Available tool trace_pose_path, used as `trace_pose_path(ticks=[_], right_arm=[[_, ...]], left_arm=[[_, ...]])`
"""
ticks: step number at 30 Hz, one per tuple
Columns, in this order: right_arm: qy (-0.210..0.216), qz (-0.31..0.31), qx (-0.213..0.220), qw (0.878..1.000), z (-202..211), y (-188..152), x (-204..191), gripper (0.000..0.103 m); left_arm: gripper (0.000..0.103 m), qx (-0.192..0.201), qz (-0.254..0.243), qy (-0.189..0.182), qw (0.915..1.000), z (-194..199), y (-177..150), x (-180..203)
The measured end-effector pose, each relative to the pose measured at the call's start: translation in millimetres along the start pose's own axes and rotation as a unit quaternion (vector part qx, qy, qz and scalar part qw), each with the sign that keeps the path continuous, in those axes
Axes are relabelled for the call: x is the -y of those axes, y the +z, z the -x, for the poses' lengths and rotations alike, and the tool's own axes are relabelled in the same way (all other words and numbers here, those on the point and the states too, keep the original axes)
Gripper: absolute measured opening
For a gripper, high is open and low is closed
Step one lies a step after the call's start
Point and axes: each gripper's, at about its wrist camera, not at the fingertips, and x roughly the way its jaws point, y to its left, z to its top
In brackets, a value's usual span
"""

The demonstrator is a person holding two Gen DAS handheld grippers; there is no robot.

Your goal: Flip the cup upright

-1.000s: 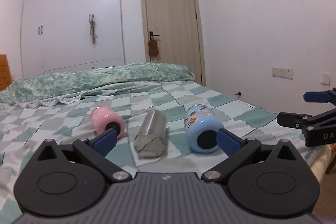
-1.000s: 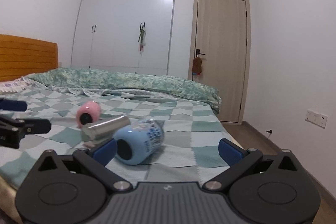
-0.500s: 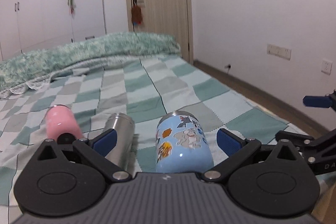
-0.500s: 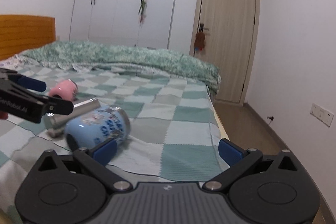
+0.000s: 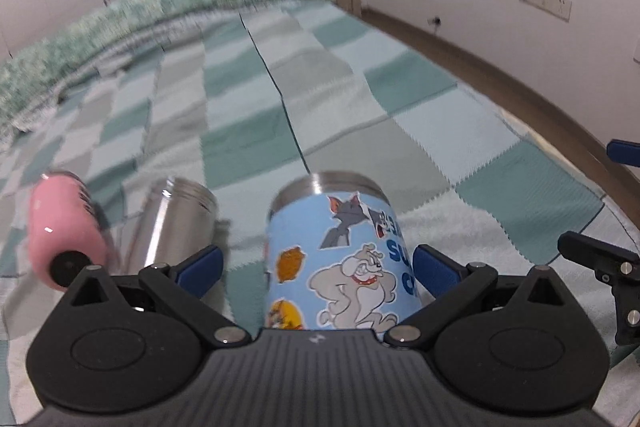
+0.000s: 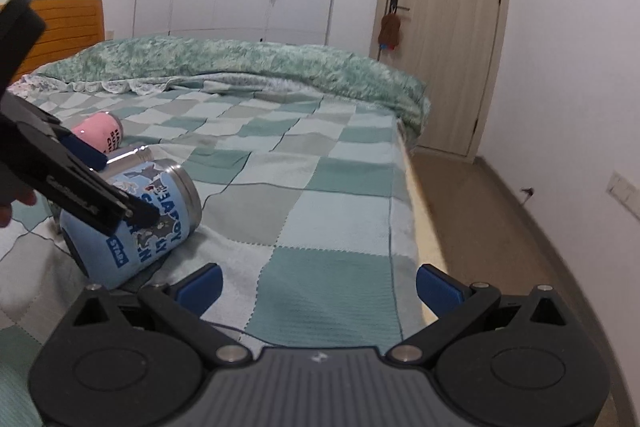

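Note:
A light blue cartoon-print cup (image 5: 340, 259) lies on its side on the checked bedspread, its steel rim pointing away from me. My left gripper (image 5: 316, 265) is open, with the cup between its blue pads; the right pad is close to the cup's side and the left pad stands apart. In the right wrist view the same cup (image 6: 160, 227) lies at the left, with the left gripper's finger across it. My right gripper (image 6: 318, 285) is open and empty, low over the bed to the cup's right.
A steel cup (image 5: 172, 223) and a pink cup (image 5: 64, 223) lie on their sides left of the blue one. The bed's right edge (image 6: 416, 211) drops to a wooden floor. A folded green quilt (image 6: 248, 63) lies at the bed's far end.
My left gripper has moved forward and down over the blue cup, which now sits deeper between its fingers. The right gripper has shifted slightly; the cup still lies on its side.

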Motion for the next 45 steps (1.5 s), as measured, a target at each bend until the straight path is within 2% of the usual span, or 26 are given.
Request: trace_pose_path(ticks=[2, 3, 4, 5, 18, 33, 38, 42, 45], right_arm=[[0.007, 0.000, -0.007, 1.000, -4.9, 0.1, 0.8, 0.103], [0.009, 0.001, -0.010, 1.000, -6.4, -0.2, 0.1, 0.103], [0.012, 0.004, -0.012, 1.000, -7.2, -1.5, -0.3, 0.103], [0.014, 0.006, -0.013, 1.000, -7.6, -1.7, -1.5, 0.103], [0.012, 0.007, -0.007, 1.000, 21.1, -5.8, -5.8, 0.103], [0.010, 0.017, 0.012, 1.000, 104.4, -13.0, -29.3, 0.103], [0.015, 0.023, 0.015, 1.000, 126.3, -17.7, -39.6, 0.103], [0.018, 0.027, 0.006, 0.999, 136.4, -27.0, -44.4, 0.103], [0.020, 0.028, -0.002, 0.999, 142.4, -34.6, -46.6, 0.103]], left_arm=[[0.102, -0.032, 0.006, -0.009, 0.9994, -12.4, 1.1, 0.3], [0.092, -0.049, 0.010, -0.017, 0.9986, -19.1, 1.0, 0.7], [0.087, -0.061, 0.015, -0.028, 0.9976, -24.5, 0.1, 0.0], [0.087, -0.067, 0.027, -0.034, 0.9968, -28.2, -1.0, -1.9], [0.086, -0.034, 0.046, -0.041, 0.9975, 2.8, -10.9, 5.6], [0.085, -0.001, 0.064, -0.074, 0.9952, 94.0, -49.5, 21.5], [0.085, -0.013, 0.094, -0.088, 0.9916, 114.4, -68.7, 20.2], [0.085, -0.034, 0.127, -0.104, 0.9859, 118.8, -87.8, 20.6], [0.085, -0.044, 0.134, -0.111, 0.9838, 118.8, -101.0, 27.2]])
